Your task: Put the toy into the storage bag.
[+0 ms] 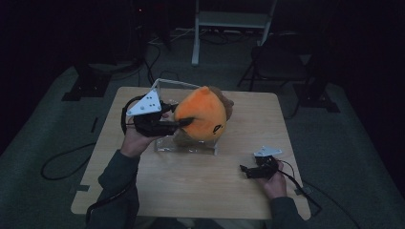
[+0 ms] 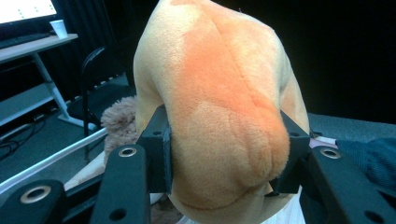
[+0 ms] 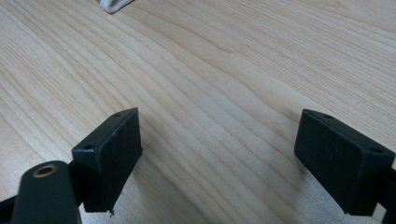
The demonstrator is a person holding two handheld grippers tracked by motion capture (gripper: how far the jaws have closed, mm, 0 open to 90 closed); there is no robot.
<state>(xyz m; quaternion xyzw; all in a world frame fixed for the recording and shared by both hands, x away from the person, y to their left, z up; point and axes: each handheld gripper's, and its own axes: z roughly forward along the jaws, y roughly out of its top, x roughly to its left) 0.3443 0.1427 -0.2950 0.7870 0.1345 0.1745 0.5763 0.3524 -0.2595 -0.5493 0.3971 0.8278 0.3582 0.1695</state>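
A round orange plush toy (image 1: 203,114) hangs over a clear plastic box (image 1: 188,145) in the middle of the wooden table (image 1: 200,186). My left gripper (image 1: 184,122) comes in from the left and is shut on the toy's side. In the left gripper view both black pads (image 2: 161,154) press into the orange plush (image 2: 224,116) and bulge it out between them. A brown furry piece (image 2: 116,123) shows behind the toy. My right gripper (image 1: 246,170) rests low over the table at the right front, open, with bare wood (image 3: 219,93) between its jaws.
A metal stand (image 1: 229,21) and a dark folding chair (image 1: 277,62) stand on the carpet beyond the table. Cables trail on the floor at the left (image 1: 62,162). A desk with a white cup (image 2: 59,28) shows far off in the left gripper view.
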